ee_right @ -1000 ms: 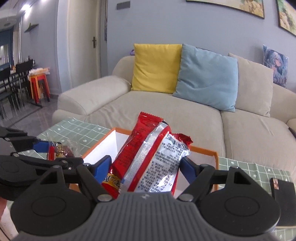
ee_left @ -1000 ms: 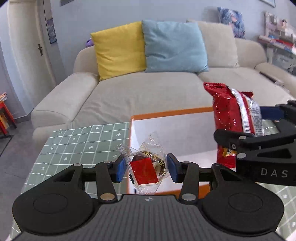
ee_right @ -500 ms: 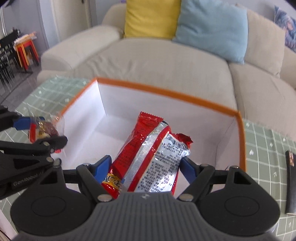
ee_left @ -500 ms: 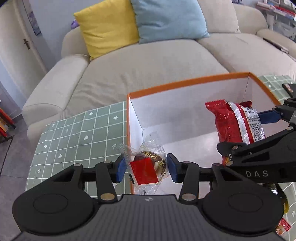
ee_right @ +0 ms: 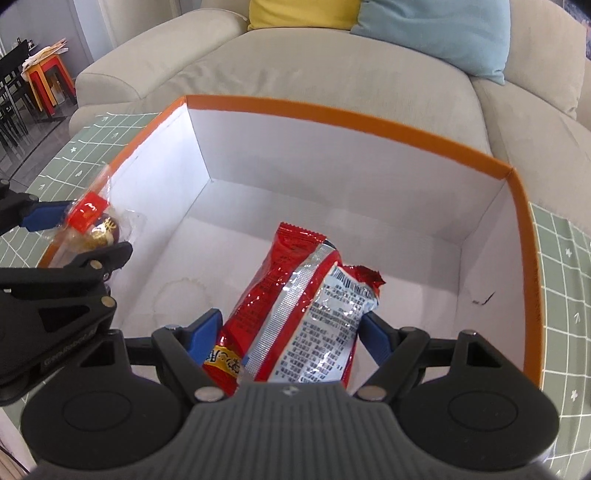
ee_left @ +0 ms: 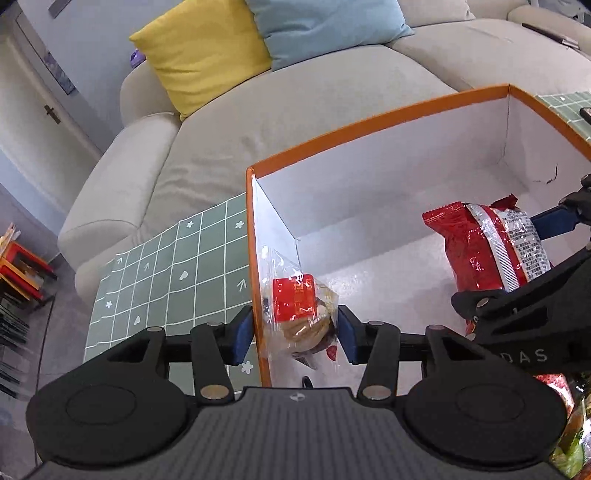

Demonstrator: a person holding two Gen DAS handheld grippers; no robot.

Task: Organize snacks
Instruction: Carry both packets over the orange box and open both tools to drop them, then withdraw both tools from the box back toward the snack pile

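left gripper (ee_left: 295,334): its jaws have just been opening, and the clear-wrapped snack sits between the blue pads; the right pad touches the wrapper, the left pad stands off it on the outer side of the box wall, so the pads no longer pinch it. it straddles the left wall of the box.
clear-wrapped snack (ee_left: 297,314): a small see-through pouch with a red label and a brown round piece inside; it hangs just inside the left wall of the box, above the floor, wrapper brushing the wall. from the right wrist view it shows at the left rim (ee_right: 94,225).
right gripper (ee_right: 290,334): jaws set wide and closed on the red packet, a blue pad pressing each side of its lower half.
red packet (ee_right: 295,299): a red and silver foil bag, printed back face up, held tilted with its crimped top pointing into the box; it is over the box floor, right of the middle; whether it touches the floor i cannot tell. in the left wrist view it shows at the right (ee_left: 484,251).
box (ee_right: 351,122): open-topped, orange rim, white inside, with a faint ring stain on the floor and a small dark mark low on the right wall.
tablecloth (ee_left: 177,266): green with a white grid, under the box.
sofa (ee_left: 295,99): beige, just behind the table, with a yellow cushion (ee_left: 199,51) and a blue cushion (ee_left: 328,26).
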